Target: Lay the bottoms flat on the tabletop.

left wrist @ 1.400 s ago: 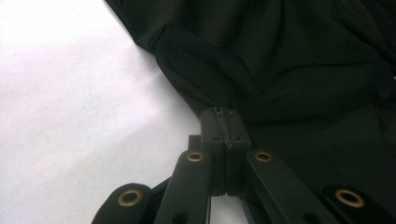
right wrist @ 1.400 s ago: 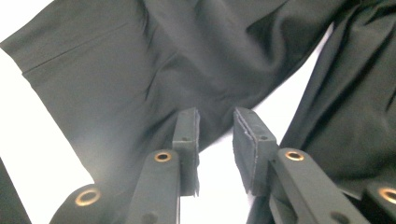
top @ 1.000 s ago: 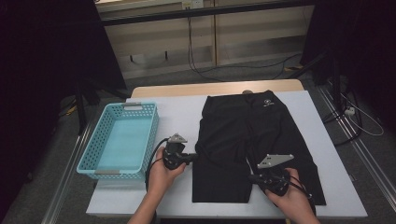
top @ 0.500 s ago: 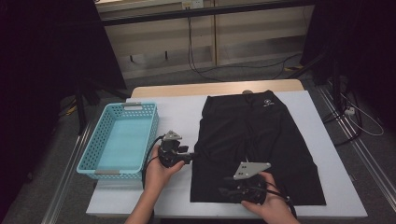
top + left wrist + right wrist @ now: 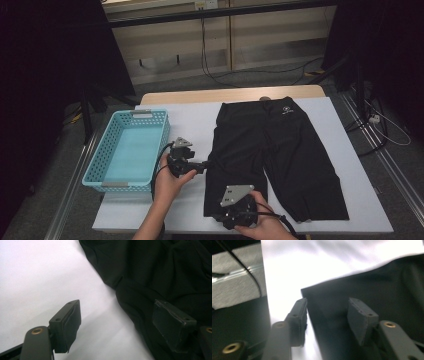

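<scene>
Black shorts point(image 5: 280, 155) lie flat on the white table point(image 5: 192, 125), waistband at the far edge, two legs running toward the near edge. Turquoise basket point(image 5: 127, 150) sits to the left, apart from the cloth.

Left gripper point(image 5: 204, 165) is at the left side seam of the left leg, about mid-length. Its jaws have just been opening and stand apart; in the left gripper view one pad point(image 5: 66, 323) is over bare table, the other point(image 5: 172, 323) over the fabric, so the edge sits between them, not pinched.

Right gripper point(image 5: 220, 218) is at the near left hem corner. Its jaws have also just been opening and are spread; in the right gripper view the hem corner point(image 5: 305, 291) lies between the pads, one finger point(image 5: 298, 317) right at the cloth edge, the other point(image 5: 362, 315) above the cloth. No grip yet.

Likely step: take hold of the left leg at two points for a fold. To do it well:
- push both grippers further in so a pad slides under the edge, not just over it
- catch both layers, front and back, or the leg will peel open
- close both before lifting
- lift evenly, keep the seam taut between the two grips
- watch that the low pad does not bunch the cloth along the table
</scene>
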A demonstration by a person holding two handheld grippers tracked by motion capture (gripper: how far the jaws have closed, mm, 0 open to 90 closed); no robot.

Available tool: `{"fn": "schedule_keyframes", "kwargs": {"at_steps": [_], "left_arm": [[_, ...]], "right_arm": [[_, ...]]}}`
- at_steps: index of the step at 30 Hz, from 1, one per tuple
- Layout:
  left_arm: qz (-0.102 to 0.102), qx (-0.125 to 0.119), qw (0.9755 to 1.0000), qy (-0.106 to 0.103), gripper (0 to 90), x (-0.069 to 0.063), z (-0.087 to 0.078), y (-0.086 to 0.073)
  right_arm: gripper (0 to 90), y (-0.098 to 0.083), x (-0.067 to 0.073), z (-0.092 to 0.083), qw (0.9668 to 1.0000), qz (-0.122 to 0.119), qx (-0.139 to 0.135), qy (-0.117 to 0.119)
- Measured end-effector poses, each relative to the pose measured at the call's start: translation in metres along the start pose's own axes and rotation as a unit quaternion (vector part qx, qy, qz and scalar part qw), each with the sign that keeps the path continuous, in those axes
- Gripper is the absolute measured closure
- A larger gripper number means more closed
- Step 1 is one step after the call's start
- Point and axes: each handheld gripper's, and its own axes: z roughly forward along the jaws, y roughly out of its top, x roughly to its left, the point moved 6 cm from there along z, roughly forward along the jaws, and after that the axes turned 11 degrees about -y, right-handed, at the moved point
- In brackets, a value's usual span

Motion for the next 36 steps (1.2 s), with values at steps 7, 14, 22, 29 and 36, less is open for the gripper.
{"fn": "schedule_keyframes", "kwargs": {"at_steps": [7,14,22,29,36], "left_arm": [[-0.004,0.003,1.0,-0.006,22.4,-0.001,0.0,0.0],[-0.006,0.0,1.0,-0.005,22.0,-0.001,0.0,0.001],[-0.009,0.002,0.9998,-0.016,21.8,-0.002,0.004,0.0],[-0.014,0.008,0.9996,-0.023,23.2,-0.004,0.006,-0.002],[-0.011,0.017,0.9994,-0.028,23.3,-0.007,0.009,-0.004]], "right_arm": [[70.4,0.003,-0.005,0.004,0.9999,0.005,0.007,0.007],[88.8,0.004,-0.006,0.006,0.9993,0.022,0.006,0.03],[89.5,0.001,0.003,-0.003,0.9975,0.031,0.018,0.062],[89.4,-0.002,0.008,-0.01,0.9962,0.034,0.022,0.077],[78.6,-0.003,0.008,-0.014,0.9964,0.03,0.017,0.078]]}}
